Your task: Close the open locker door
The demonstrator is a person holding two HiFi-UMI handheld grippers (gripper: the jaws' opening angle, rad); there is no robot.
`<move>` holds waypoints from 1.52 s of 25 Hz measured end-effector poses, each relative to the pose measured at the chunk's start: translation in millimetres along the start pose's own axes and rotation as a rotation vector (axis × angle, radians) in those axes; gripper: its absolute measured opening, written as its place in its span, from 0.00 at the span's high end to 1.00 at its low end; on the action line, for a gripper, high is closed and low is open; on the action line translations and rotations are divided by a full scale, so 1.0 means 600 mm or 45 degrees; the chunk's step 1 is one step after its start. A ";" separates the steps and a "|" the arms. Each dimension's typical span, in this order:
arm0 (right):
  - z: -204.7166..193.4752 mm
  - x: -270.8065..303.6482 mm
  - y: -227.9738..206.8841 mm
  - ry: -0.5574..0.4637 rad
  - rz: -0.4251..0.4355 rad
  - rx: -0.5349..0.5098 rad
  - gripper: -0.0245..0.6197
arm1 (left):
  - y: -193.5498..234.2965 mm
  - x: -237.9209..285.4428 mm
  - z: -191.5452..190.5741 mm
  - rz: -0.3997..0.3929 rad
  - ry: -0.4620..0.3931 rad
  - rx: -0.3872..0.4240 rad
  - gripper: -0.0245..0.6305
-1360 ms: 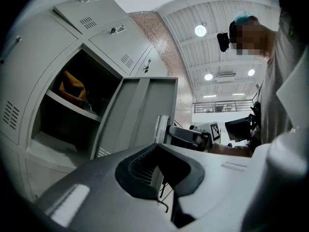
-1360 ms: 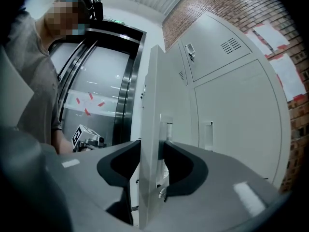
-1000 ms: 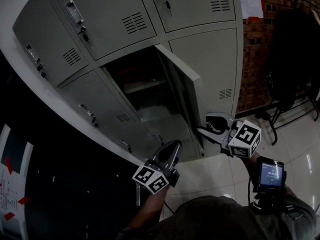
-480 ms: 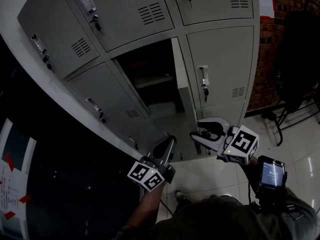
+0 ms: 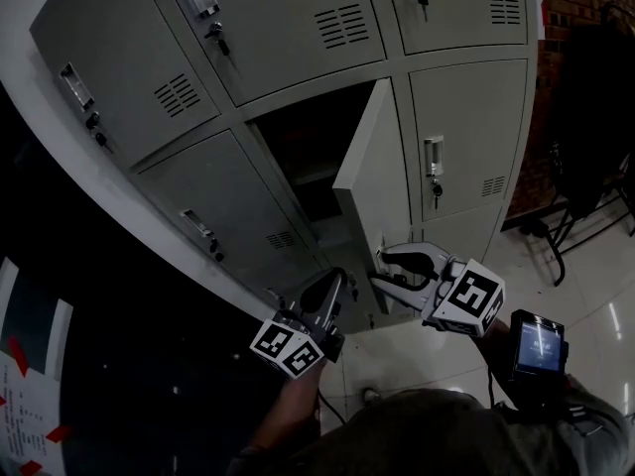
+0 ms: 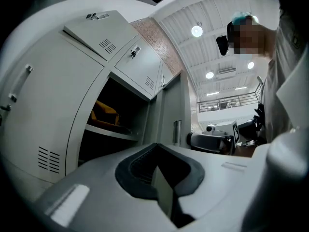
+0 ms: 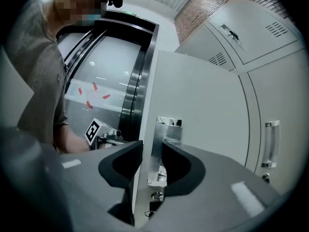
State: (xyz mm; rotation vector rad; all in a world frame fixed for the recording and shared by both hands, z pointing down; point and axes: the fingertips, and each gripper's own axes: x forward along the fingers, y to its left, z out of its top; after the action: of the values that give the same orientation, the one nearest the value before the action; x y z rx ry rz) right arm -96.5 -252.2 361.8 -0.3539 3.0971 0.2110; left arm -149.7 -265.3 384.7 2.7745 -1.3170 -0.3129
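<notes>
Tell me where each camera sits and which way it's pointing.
Head view: on the person's head, looking steeply down at the lockers; shows left gripper, right gripper and torso.
Left gripper view: rides the left gripper, looking up past its shut jaws at the open compartment; torso at right.
Right gripper view: rides the right gripper, facing the open locker door, whose edge stands between its closing jaws; sleeve at left.
Shared: each gripper view shows the other gripper.

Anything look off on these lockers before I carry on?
Just the open locker door: it stands swung out while the neighbouring doors sit flush. The right gripper has the door's free edge, by its handle, between its closing jaws. A yellow item lies on the shelf inside. No damage visible.
</notes>
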 end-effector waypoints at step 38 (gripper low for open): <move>-0.050 0.341 -0.188 0.105 -0.517 -0.051 0.84 | 0.299 -0.062 0.071 -0.126 -0.042 0.068 0.98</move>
State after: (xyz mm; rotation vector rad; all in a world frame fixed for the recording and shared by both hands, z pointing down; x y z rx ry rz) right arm -270.7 -410.9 370.1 -0.9983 3.0122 0.2522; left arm -317.8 -348.9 373.2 2.8973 -1.2147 -0.3351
